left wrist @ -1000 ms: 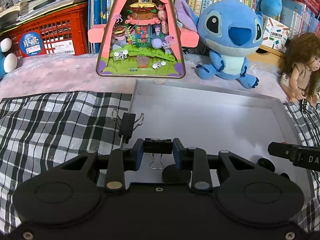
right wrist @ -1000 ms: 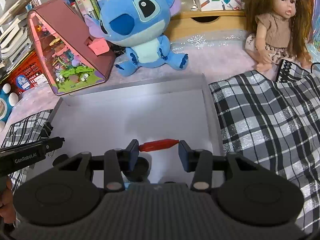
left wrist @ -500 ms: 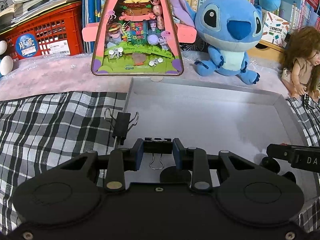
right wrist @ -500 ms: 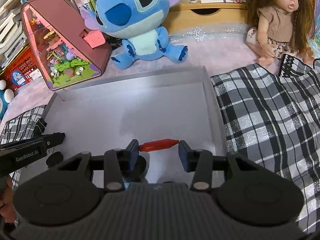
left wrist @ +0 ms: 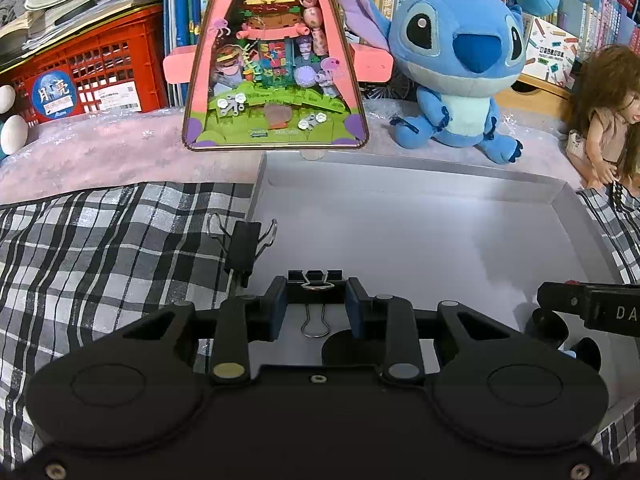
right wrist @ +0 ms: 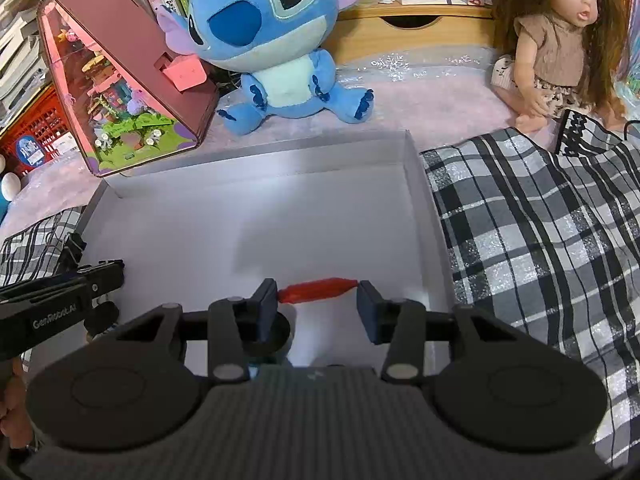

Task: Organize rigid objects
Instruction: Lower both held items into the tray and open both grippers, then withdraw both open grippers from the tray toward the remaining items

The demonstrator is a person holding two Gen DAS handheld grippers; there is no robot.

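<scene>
My left gripper point(left wrist: 316, 306) is shut on a black binder clip point(left wrist: 316, 282) and holds it over the near left part of a shallow white box point(left wrist: 420, 216). A second black binder clip point(left wrist: 242, 246) lies across the box's left rim. My right gripper point(right wrist: 317, 306) is shut on a red pen-like stick point(right wrist: 316, 290), held crosswise over the near right part of the box point(right wrist: 260, 216). Dark round pieces point(right wrist: 270, 334) lie on the box floor under the right gripper. Each gripper shows at the edge of the other's view.
Checked cloth point(left wrist: 100, 248) lies on both sides of the box point(right wrist: 540, 220). Behind it stand a pink triangular diorama point(left wrist: 274, 80), a blue plush toy point(left wrist: 456, 68), a doll point(right wrist: 556, 40), a red crate point(left wrist: 92, 76) and shelves of books.
Both grippers have drawn back slightly toward me and a little higher, still holding their objects. The view now takes in more of the box's far side.
</scene>
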